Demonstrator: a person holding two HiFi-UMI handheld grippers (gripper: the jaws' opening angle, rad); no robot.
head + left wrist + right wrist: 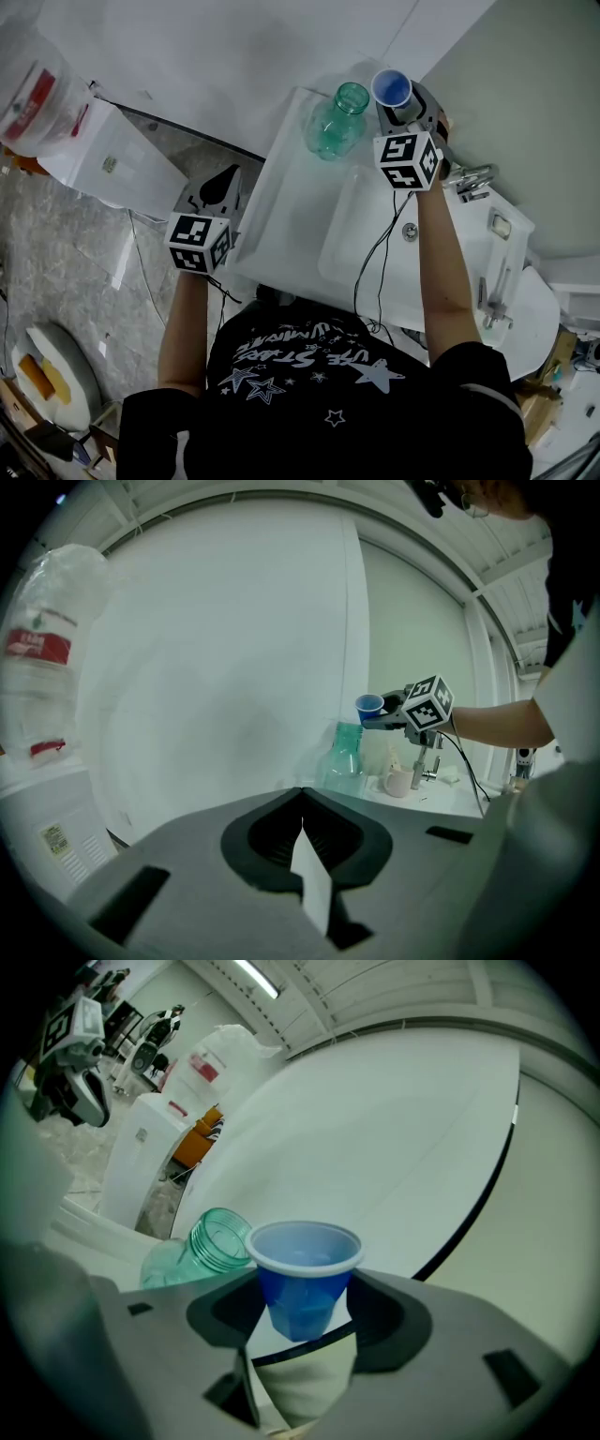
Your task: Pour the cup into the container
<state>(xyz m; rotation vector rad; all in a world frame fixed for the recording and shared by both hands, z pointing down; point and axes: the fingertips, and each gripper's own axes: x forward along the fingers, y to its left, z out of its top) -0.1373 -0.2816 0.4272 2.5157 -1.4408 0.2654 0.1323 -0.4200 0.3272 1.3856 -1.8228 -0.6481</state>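
My right gripper [398,103] is shut on a small blue plastic cup [392,89], held upright just right of and above the mouth of a green glass jar [337,122]. The jar stands on the white counter [291,187] by the wall. In the right gripper view the blue cup [305,1279] sits between the jaws with the green jar [202,1246] to its left; its contents are unclear. The left gripper view shows the blue cup [369,706] over the green jar [347,757]. My left gripper [217,187] hovers off the counter's left edge, shut and empty.
A white sink basin [375,244] with a faucet [469,178] lies right of the jar. A pale mug [397,782] stands near the faucet. A white cabinet [112,155] and a plastic-wrapped bottle [33,94] stand to the left. A black cable [380,253] crosses the basin.
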